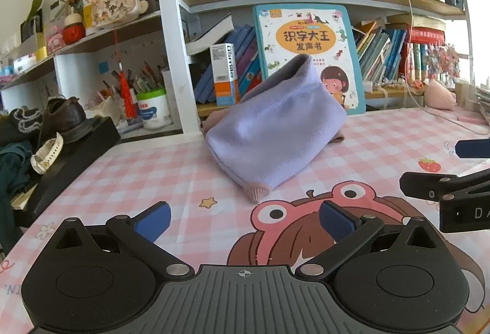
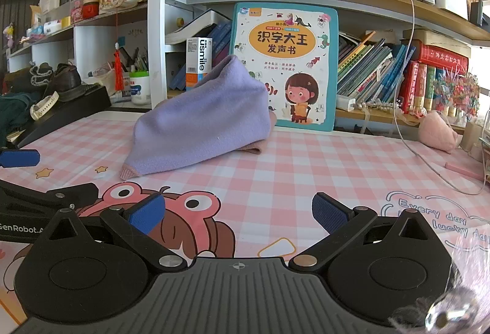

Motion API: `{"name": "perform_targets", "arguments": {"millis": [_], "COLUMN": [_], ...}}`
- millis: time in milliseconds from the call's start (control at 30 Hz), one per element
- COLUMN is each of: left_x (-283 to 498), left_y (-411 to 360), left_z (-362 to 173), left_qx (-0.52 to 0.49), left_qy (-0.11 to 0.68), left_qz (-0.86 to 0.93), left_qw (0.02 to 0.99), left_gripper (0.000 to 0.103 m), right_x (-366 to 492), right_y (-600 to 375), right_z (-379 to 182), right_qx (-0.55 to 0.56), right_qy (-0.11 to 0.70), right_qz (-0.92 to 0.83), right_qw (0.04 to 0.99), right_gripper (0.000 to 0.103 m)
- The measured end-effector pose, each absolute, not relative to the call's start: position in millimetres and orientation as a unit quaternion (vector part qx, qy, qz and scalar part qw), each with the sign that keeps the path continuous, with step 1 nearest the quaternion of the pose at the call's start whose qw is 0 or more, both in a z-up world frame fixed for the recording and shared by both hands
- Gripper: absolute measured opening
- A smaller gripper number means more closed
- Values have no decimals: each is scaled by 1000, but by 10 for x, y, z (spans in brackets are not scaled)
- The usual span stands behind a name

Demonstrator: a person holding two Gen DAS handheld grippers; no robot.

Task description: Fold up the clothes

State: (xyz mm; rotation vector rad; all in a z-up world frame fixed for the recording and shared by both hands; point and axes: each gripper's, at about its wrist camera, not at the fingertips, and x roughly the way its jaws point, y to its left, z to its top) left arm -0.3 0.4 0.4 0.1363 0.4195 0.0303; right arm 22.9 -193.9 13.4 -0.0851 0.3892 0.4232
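A: Since both sets of tongs are spread wide w/ nothing between the pads, which one's nearer the garment?

B: Left tongs (image 1: 244,222), I'd say. The purple garment (image 1: 272,125) sits dead ahead of them, a bit right of center, on the pink checked table (image 1: 153,174). From the right tongs (image 2: 235,213) it's ahead but off to the left (image 2: 202,119). Neither touches it; clear table in between.

A: How's it lying?

B: Bunched, not flat. It's a wedge: low at the near end, rising toward the back, where the top edge leans near the kids' book (image 2: 284,64). Can't tell if it touches the book. Long axis runs diagonally, from the pink cuff (image 1: 258,191) at the near corner up and away toward the shelf.

A: So the cuff's the closest bit?

B: Yes, closest to both. In the right view the cuff (image 2: 128,173) is near-left, just beyond the other tongs' pad (image 2: 20,158).

A: Fold status?

B: Not started, imo. Prob needs pulling flat first. Left takes the cuff end, right reaches across for the far high end. Risk: the far end's close to the book and shelf, tight reach.
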Motion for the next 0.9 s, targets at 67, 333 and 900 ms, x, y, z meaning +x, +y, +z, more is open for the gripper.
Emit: {"name": "perform_targets", "arguments": {"millis": [67,333,900], "left_x": [-17,6,-33], "left_y": [16,15,68], "left_z": [19,6,43], "left_qx": [64,63,56], "left_qy": [211,213,215], "left_qz": [17,21,14], "left_qw": [975,975,975], "left_gripper": [103,103,103], "right_x": [232,237,240], "right_y": [-1940,-1944,-1957], "right_z": [134,134,135], "right_qx": [-42,-42,-40], "right_qy": [192,193,194], "right_qz": [209,208,208], "right_qw": [958,958,958], "right_gripper": [103,103,103]}}
